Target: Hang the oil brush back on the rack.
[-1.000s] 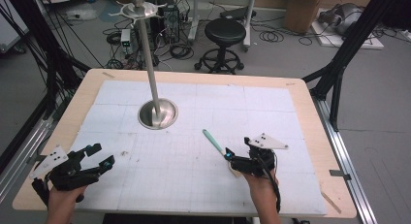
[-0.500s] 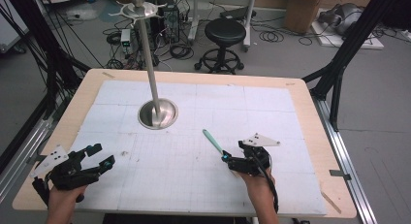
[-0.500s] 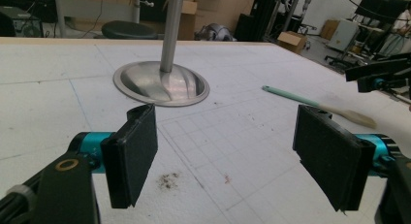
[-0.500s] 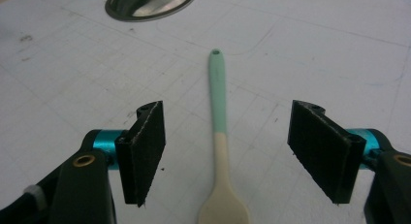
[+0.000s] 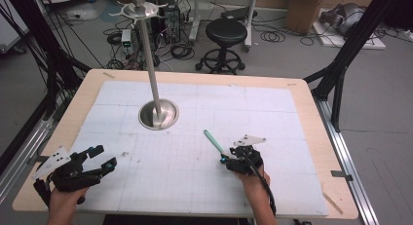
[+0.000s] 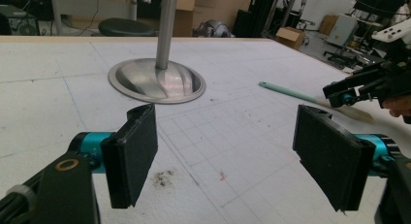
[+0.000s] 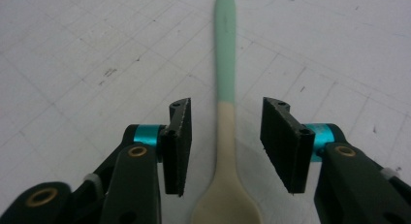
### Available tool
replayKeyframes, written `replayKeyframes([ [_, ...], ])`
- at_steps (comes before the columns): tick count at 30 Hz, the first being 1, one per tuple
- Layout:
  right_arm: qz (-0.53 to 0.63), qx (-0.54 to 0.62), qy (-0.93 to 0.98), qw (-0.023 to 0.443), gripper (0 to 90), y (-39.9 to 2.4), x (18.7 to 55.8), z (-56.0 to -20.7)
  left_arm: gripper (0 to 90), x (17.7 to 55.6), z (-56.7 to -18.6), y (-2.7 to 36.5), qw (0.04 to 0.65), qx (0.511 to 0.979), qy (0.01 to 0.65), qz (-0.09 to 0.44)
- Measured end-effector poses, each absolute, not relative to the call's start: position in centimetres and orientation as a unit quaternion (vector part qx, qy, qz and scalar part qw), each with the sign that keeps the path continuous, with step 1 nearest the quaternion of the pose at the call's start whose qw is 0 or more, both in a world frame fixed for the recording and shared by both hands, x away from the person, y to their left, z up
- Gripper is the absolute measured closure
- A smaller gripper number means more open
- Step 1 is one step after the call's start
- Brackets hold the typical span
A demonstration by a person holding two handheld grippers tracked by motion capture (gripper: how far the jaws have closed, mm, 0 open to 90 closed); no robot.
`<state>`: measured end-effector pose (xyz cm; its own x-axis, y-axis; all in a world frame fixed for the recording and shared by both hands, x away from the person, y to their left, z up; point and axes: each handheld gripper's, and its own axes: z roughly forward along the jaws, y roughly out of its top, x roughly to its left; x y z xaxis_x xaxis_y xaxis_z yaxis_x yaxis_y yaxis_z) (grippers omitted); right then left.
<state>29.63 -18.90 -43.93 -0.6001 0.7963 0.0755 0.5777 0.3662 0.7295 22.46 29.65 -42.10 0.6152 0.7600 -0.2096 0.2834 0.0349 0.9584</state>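
A spoon (image 5: 213,140) with a mint-green handle and a cream bowl lies flat on the white gridded mat, right of centre. My right gripper (image 5: 225,158) is low over its bowl end. In the right gripper view the spoon (image 7: 226,64) runs straight up between the two pads (image 7: 177,144) of my right gripper (image 7: 226,132), with a gap on each side. Its jaws have just been closing around the spoon's neck, and the pads do not touch it. My left gripper (image 5: 104,155) rests at the mat's near left, open and empty (image 6: 228,156). From there I see the spoon (image 6: 291,92) and the right gripper (image 6: 349,90).
A metal stand with a round dished base (image 5: 158,114) and a tall pole stands at the mat's middle left, also seen in the left gripper view (image 6: 155,78). The wooden table edge (image 5: 316,118) frames the mat. A stool and cables sit on the floor beyond.
My right gripper has moved left and down onto the spoon's bowl end, and its jaws have narrowed around it. The left gripper and the spoon have stayed put.
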Motion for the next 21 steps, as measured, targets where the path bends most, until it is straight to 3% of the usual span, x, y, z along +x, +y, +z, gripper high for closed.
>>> replayKeyframes([
  [7,0.361,0.416,0.822,0.147,61.2,-18.8,30.3,-44.3,24.7,22.5,-42.2,29.7,0.6,0.669,0.392,0.195],
  [13,0.344,0.397,0.836,0.156,73.6,-18.5,30.4,-44.1,24.7,22.6,-42.3,29.4,0.599,0.671,0.392,0.192],
  [14,0.34,0.387,0.843,0.154,80.6,-18.2,30.3,-44.0,24.8,22.6,-42.3,29.4,0.596,0.674,0.392,0.192],
  [21,0.337,0.408,0.838,0.135,82.5,-18.2,30.6,-43.8,25.1,22.6,-42.4,29.2,0.595,0.676,0.391,0.191],
])
